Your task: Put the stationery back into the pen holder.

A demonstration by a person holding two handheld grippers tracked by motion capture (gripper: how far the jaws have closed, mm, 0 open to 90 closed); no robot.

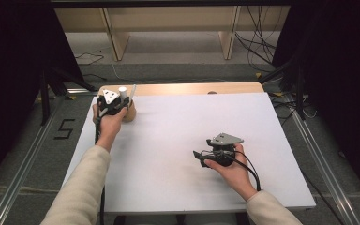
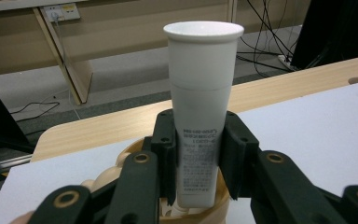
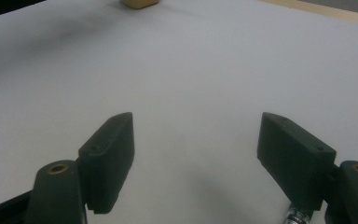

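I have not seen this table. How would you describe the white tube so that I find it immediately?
Start at the white board that covers the table and go to its far left corner, where a round wooden holder stands. The white tube stands upright in that holder, cap end up, with the left claw shut on its printed lower part. It is the tallest item there, with a wide flared cap.
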